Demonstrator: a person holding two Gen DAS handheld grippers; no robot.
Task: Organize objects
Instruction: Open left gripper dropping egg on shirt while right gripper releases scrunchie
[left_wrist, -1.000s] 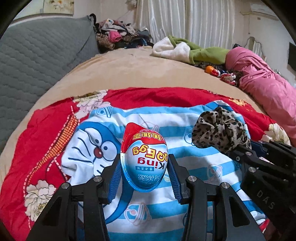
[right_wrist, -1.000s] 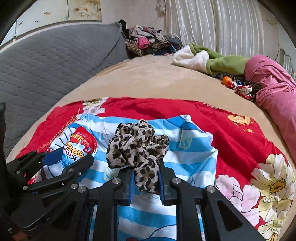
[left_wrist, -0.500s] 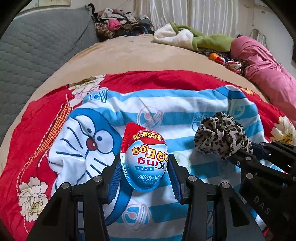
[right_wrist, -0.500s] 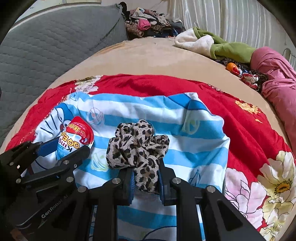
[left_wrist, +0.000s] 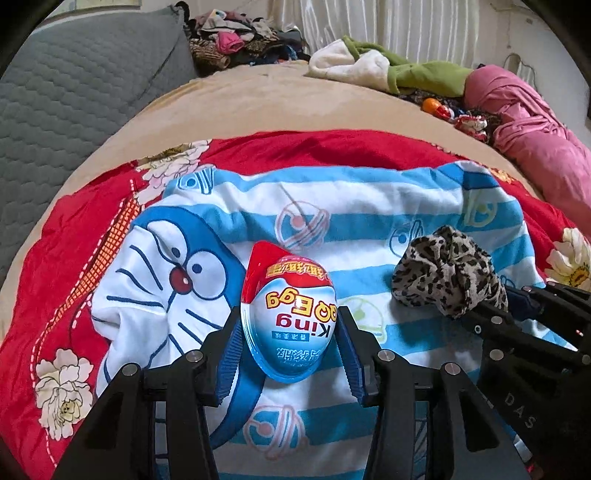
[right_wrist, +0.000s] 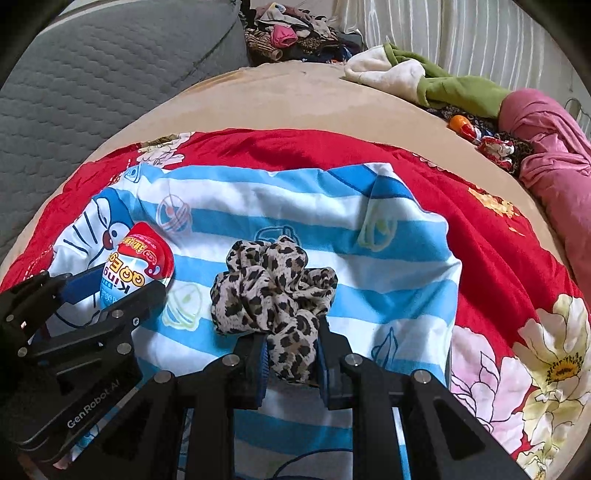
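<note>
Readable print on the egg and both grippers

The toy egg (left_wrist: 288, 314) carries "King" and "QQEgg" upside down (its Chinese lines are too small to read); the right gripper (left_wrist: 480, 314) body reads "DAS", and the left gripper (right_wrist: 122, 284) body reads "GenRobot.AI".

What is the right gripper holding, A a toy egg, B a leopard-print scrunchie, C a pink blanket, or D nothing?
B: the right gripper has its jaws closed on the leopard-print scrunchie, while the left gripper holds the toy egg.
</note>
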